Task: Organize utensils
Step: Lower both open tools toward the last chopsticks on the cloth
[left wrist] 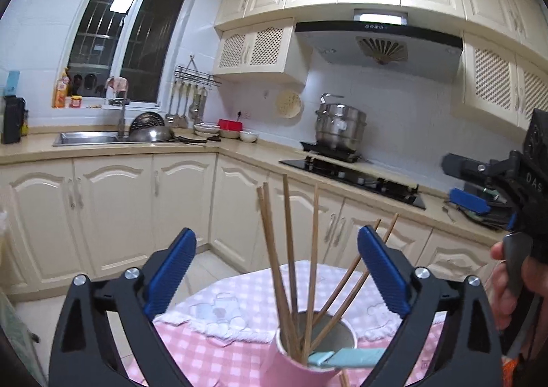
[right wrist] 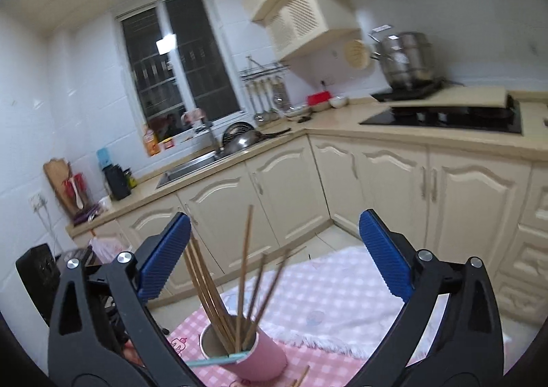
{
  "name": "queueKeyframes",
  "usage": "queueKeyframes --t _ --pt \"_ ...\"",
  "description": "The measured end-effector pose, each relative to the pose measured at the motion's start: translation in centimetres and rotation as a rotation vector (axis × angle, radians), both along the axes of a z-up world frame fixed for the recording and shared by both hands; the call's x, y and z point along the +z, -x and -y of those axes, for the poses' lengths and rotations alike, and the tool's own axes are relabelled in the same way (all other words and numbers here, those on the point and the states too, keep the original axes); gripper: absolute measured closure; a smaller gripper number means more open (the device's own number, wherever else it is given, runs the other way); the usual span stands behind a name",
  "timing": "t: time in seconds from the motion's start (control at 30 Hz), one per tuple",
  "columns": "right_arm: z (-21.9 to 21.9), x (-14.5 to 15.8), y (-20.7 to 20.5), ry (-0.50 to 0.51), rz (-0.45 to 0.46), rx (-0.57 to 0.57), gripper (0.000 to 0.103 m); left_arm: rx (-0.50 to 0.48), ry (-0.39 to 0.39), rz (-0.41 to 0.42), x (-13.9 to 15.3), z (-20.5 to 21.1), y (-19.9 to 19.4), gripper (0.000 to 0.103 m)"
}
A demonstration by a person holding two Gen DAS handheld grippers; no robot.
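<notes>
While spread wide and empty, each hand-held gripper [left wrist: 276,270] [right wrist: 275,255] just behind pink cup [left wrist: 301,370] of chopsticks [left wrist: 289,250].

Each gripper [left wrist: 276,272] is being formed by black triangular arms carrying ribbed blue pads [left wrist: 173,268] and silver screws [left wrist: 132,273]. White lettering is being shown on the right gripper [right wrist: 275,256], seen in the left view.

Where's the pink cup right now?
The pink cup stands on the checked cloth, low centre in both wrist views, with the chopsticks standing in it.
</notes>
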State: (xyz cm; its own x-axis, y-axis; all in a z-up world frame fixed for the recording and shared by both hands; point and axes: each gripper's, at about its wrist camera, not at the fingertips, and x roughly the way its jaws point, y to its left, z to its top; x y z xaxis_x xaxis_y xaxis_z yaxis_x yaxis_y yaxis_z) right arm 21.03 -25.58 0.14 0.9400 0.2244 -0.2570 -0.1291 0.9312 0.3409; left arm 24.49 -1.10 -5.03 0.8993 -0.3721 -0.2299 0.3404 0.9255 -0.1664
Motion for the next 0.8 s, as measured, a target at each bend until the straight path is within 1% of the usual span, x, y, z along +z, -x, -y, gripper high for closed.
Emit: queueKeyframes --t 0.13,0.27,0.3,0.37,0.47,0.6,0.8 --pt "1.7 -0.6 1.6 -0.022 -0.053 -0.045 0.006 0.029 -0.037 -0.027 0.5 -0.5 1.3 0.009" --pt "3.2 -1.8 2.9 -0.05 -0.124 -0.083 0.006 0.052 -0.05 -0.048 0.4 -1.3 2.6 0.009" --pt "3.7 -2.3 3.3 -0.057 -0.157 -0.099 0.006 0.058 -0.054 -0.057 0.3 -1.5 2.8 0.009" --pt "4.3 -3.1 3.7 -0.07 -0.192 -0.11 0.006 0.073 -0.062 -0.079 -0.3 -2.0 3.5 0.009" --pt "4.7 -4.6 4.4 -0.066 -0.27 -0.123 0.006 0.083 -0.072 -0.116 -1.2 -2.7 4.3 0.009" --pt "4.9 -7.4 5.2 -0.067 -0.378 -0.127 0.006 0.078 -0.076 -0.162 -2.5 -3.0 4.9 0.009" --pt "4.4 -10.3 5.7 -0.053 -0.478 -0.123 0.006 0.055 -0.122 -0.205 -4.0 -1.9 5.6 0.009"
